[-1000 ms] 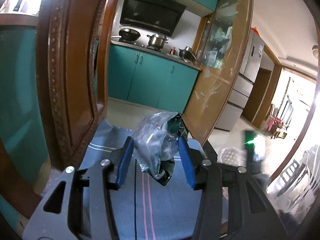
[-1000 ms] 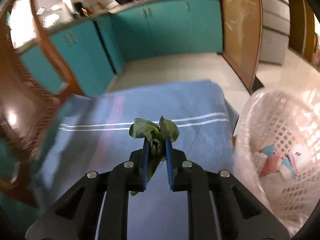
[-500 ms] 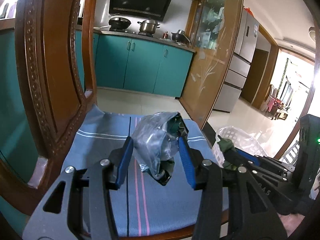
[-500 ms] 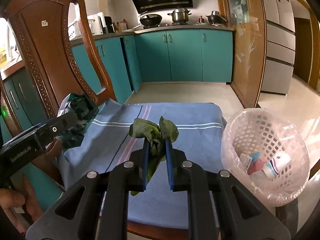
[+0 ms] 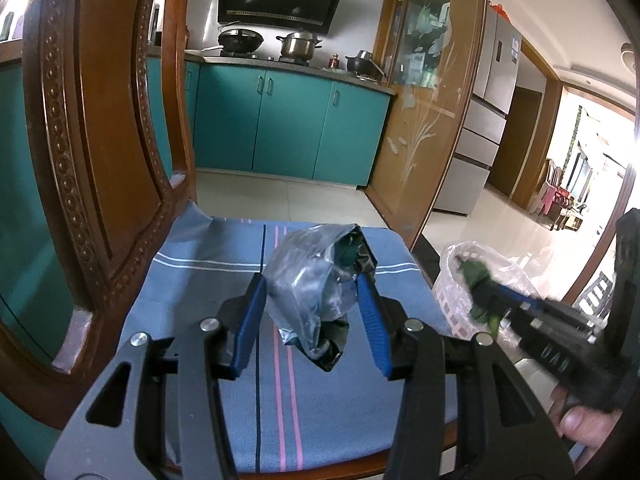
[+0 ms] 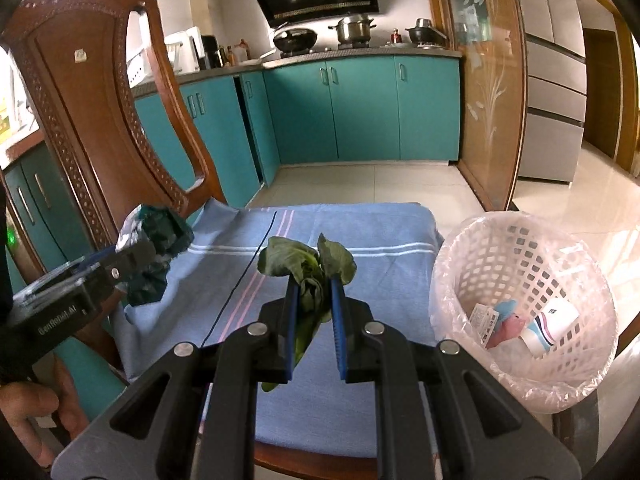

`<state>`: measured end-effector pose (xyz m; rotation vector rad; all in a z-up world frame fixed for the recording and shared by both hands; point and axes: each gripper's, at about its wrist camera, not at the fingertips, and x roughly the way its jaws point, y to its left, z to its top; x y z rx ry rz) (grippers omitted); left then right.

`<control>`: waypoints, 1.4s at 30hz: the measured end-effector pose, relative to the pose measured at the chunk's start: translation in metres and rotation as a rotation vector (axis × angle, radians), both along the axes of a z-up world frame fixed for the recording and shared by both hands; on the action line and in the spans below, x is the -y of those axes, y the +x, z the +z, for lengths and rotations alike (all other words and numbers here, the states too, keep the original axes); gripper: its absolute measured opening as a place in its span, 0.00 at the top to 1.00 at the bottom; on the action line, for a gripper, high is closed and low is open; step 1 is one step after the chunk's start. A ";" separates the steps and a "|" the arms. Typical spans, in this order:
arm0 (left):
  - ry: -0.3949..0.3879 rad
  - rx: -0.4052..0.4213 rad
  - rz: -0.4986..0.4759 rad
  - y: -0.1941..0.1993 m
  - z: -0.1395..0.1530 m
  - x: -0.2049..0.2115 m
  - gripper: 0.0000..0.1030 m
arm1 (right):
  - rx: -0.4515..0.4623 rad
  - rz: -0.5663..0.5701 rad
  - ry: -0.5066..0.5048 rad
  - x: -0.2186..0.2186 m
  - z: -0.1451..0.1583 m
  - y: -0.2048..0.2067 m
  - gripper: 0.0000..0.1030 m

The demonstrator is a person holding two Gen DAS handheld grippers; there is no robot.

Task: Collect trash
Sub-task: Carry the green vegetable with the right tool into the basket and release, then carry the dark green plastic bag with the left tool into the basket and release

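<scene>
The left gripper (image 5: 312, 312) is pinching a crumpled plastic bag (image 5: 316, 280) above the blue-clothed chair seat (image 5: 200, 280). The right gripper (image 6: 314, 308) is clamping a green leaf (image 6: 306, 268) over the same seat, beside the lined white basket (image 6: 520, 240), which is holding what appear to be wrappers.

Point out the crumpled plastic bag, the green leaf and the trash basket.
crumpled plastic bag (image 5: 308, 280), left wrist view, on its clear crinkled front.
green leaf (image 6: 294, 258), right wrist view, on the upper left lobe.
trash basket (image 6: 500, 268), right wrist view, on the inner lattice wall.
</scene>
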<state>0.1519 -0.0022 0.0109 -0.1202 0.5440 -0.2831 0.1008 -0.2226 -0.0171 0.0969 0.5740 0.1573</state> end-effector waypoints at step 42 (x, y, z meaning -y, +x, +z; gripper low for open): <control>0.046 0.010 -0.090 -0.009 -0.004 0.104 0.03 | 0.120 -0.418 0.186 0.143 0.017 -0.022 0.05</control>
